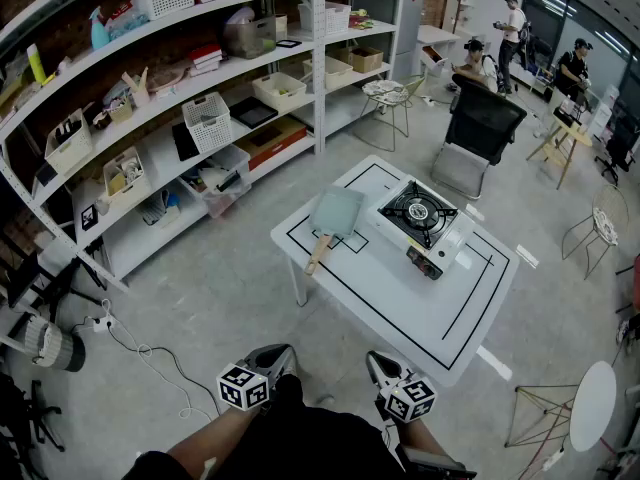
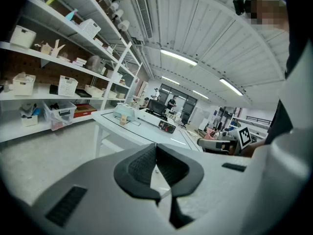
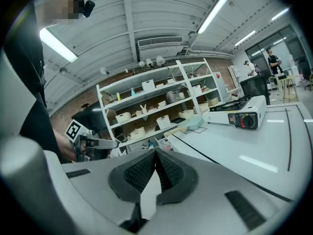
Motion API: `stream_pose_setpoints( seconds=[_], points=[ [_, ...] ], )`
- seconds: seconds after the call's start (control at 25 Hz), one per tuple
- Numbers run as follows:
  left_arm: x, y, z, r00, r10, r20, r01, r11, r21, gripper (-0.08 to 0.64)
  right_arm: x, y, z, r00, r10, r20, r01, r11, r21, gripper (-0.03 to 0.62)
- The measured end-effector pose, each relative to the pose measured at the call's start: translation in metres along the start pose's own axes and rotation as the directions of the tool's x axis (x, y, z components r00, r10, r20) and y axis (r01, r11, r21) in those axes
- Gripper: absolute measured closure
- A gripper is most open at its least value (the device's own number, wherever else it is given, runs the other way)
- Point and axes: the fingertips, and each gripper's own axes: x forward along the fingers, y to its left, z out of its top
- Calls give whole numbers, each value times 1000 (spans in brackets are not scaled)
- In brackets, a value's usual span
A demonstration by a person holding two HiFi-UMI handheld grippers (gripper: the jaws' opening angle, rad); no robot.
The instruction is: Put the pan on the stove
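Resting by table (image 1: pixel 400 308) edge, pan (image 1: pixel 337 213) beside stove (image 1: pixel 418 218), left claw (image 1: pixel 284 352) and right claw (image 1: pixel 373 359) pressed together

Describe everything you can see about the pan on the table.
The pan is square and shallow, pale blue-green, with a straight handle that looks like light wood. It lies flat on the white table, close beside the left side of the portable gas stove and not on its burner. The handle points toward the table's near left edge. It looks empty, and only the table visibly touches it. Whether it touches the stove is too fine to tell.
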Motion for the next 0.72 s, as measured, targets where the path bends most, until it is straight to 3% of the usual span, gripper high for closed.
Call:
stream_pose_setpoints(
  seconds=[0.72],
  points=[
    [-9, -2, -6, 1000, 14, -5, -13, 1000, 11, 551, -7, 1, 2, 999, -8, 45, 7, 1000, 19, 566]
  ],
)
